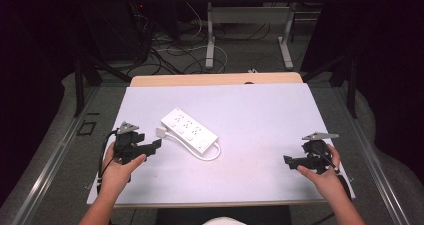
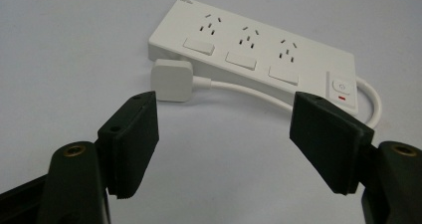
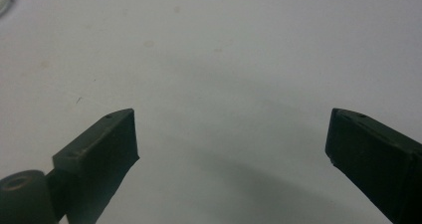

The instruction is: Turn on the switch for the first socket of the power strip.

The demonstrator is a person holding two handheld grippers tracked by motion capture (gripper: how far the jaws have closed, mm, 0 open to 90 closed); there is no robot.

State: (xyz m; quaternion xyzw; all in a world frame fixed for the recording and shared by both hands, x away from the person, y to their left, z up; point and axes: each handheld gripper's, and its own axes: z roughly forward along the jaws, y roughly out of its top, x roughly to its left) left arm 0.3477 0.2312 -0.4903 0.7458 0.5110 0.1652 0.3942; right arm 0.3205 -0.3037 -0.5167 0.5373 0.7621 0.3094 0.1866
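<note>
A white power strip [image 1: 189, 131] with three sockets, three rocker switches and a red-marked main switch was laid flat and diagonal near the middle of the bench. Its white cord [image 2: 239, 88] was looped alongside, ending in a square plug [image 2: 171, 79] just beside one end.

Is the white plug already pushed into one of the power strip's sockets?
No, the plug lies on the table beside the power strip, whose three sockets are bare.

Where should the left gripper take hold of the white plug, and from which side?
Take the plug across its two flat side faces, coming straight in from the left gripper, whose fingers stand open. It lies flat beside the power strip, its cable trailing right, so avoid that end.
</note>
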